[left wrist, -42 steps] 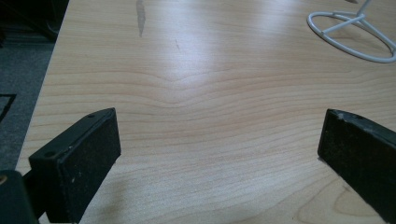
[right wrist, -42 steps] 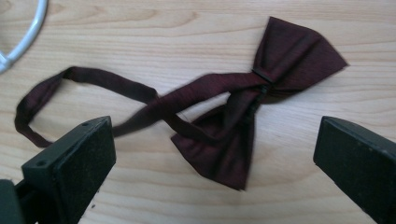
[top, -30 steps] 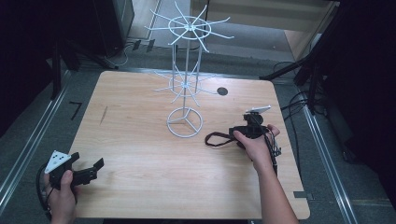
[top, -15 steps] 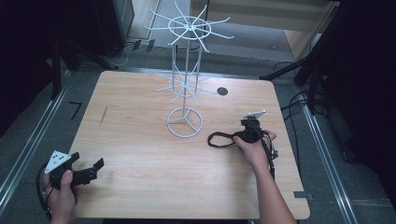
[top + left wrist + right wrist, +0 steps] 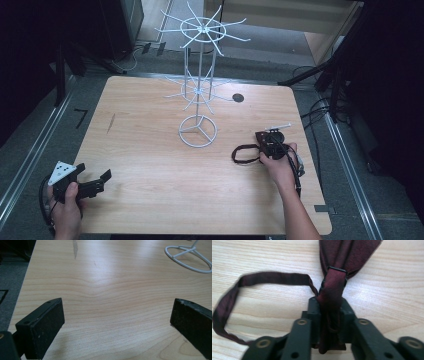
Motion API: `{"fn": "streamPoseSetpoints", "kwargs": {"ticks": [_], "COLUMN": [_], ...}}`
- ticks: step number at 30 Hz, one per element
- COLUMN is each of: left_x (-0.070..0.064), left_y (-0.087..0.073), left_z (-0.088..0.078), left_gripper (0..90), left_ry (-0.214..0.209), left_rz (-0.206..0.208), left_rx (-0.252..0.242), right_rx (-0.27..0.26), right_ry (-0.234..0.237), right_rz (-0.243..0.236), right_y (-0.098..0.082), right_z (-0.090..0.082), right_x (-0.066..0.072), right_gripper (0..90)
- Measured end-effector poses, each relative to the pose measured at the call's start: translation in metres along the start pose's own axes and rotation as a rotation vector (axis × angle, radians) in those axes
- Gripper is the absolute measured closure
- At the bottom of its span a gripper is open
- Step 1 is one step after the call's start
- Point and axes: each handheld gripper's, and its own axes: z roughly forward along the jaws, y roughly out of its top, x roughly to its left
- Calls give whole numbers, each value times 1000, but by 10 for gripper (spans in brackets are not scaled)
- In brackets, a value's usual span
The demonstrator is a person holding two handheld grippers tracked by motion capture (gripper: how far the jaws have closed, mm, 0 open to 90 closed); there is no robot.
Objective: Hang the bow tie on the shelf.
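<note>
A dark red bow tie [image 5: 347,252] lies on the wooden table [image 5: 150,165] at the right, its strap [image 5: 234,155] looped toward the left. My right gripper [image 5: 264,143] has just been closing and is now shut on the tie's knot [image 5: 332,287], which sits pinched between the pads. The strap [image 5: 272,278] curls away to the left in the right gripper view. At the table's near left corner my left gripper [image 5: 94,173] rests open, and in the left gripper view its jaws [image 5: 117,320] stand wide apart over bare wood.
A tall white wire stand [image 5: 200,100] with two tiers of spokes rises from a ring base [image 5: 186,252] at the table's middle back. A small black round spot [image 5: 238,98] sits behind it. Cables and dark equipment surround the table.
My right gripper moved slightly left and down onto the bow tie and its jaws closed on the knot. The strap now lies looped on the wood. The left hand stayed still.
</note>
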Motion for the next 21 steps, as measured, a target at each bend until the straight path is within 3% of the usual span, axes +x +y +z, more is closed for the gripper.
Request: {"fn": "streamPoseSetpoints", "kwargs": {"ticks": [6, 7, 17, 21], "left_x": [0, 0, 0, 0], "left_y": [0, 0, 0, 0], "left_z": [0, 0, 0, 0], "left_gripper": [0, 0, 0, 0], "left_ry": [0, 0, 0, 0], "left_rz": [-1, 0, 0, 0], "left_rx": [1, 0, 0, 0], "right_rx": [-61, -96, -185, -232], "right_ry": [14, 17, 36, 10], "right_rz": [-20, -26, -34, -32], "right_y": [1, 2, 16, 24], "right_z": [-4, -8, -28, -36], "right_x": [3, 7, 21, 28], "right_gripper": [807, 809, 810, 809]}}
